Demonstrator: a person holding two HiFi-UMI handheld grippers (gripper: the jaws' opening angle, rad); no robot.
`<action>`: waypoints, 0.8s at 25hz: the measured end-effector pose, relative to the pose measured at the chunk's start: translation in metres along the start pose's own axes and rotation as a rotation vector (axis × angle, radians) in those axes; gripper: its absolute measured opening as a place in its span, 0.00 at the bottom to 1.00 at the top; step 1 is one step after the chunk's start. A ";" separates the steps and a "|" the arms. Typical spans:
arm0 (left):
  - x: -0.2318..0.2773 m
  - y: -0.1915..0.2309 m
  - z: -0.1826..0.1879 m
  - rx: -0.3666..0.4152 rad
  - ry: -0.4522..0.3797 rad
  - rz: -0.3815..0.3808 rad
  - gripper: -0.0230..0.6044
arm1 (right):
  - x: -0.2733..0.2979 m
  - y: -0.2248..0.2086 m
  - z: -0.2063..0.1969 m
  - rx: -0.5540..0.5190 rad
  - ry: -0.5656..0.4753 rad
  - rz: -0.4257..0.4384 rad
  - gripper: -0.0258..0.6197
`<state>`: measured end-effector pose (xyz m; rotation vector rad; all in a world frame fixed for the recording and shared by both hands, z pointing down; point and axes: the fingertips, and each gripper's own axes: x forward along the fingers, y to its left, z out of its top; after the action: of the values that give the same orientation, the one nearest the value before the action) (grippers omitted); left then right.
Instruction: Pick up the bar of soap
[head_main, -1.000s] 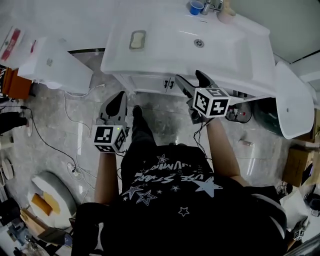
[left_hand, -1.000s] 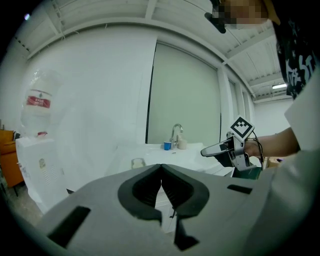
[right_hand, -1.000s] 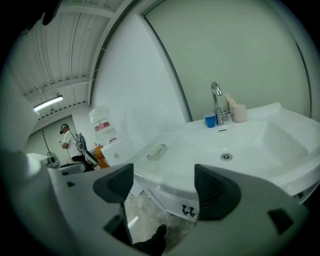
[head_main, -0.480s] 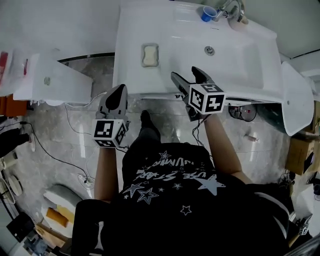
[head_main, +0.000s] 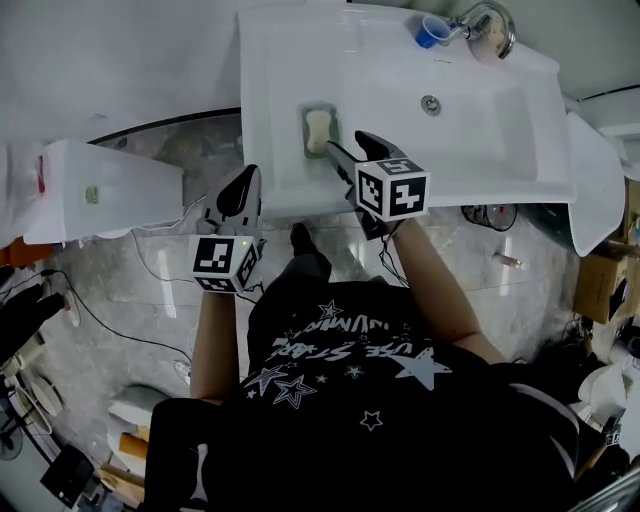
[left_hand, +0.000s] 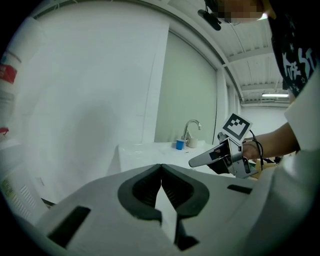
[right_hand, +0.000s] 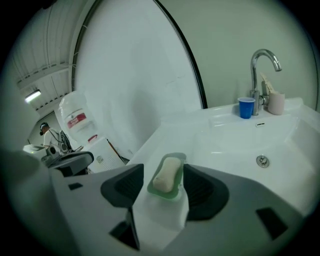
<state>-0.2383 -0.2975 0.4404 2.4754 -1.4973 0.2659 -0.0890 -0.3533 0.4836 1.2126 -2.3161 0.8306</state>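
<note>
A pale bar of soap (head_main: 318, 127) lies in a green dish (head_main: 306, 142) on the left ledge of the white sink (head_main: 480, 140). My right gripper (head_main: 348, 145) reaches over the sink's front edge, its tips just right of the dish. In the right gripper view the soap (right_hand: 167, 174) and dish (right_hand: 172, 194) show in the gap of the right gripper (right_hand: 164, 170); its jaws are closing and the pads touch neither. My left gripper (head_main: 243, 186) hangs below the sink's front left corner. In its own view the left gripper (left_hand: 161, 167) is shut and empty.
A blue cup (head_main: 427, 32) and a chrome faucet (head_main: 482, 18) stand at the back of the sink, the drain (head_main: 430, 103) in the basin. A white box (head_main: 95, 190) sits left of the sink. Cables (head_main: 150, 270) trail over the floor.
The person has stepped up to the sink. My right gripper has moved up and left from the sink's front edge to the soap dish. The left gripper has stayed low.
</note>
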 end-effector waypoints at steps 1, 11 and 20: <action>0.003 0.005 -0.001 -0.002 0.004 -0.007 0.05 | 0.008 0.002 0.000 0.003 0.015 -0.004 0.43; 0.025 0.044 -0.007 -0.040 0.024 -0.059 0.05 | 0.064 0.002 -0.014 0.056 0.168 -0.103 0.41; 0.031 0.056 -0.012 -0.057 0.027 -0.089 0.05 | 0.077 -0.011 -0.023 0.092 0.249 -0.238 0.38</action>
<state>-0.2745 -0.3456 0.4665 2.4752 -1.3607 0.2359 -0.1204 -0.3892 0.5494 1.3101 -1.9134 0.9506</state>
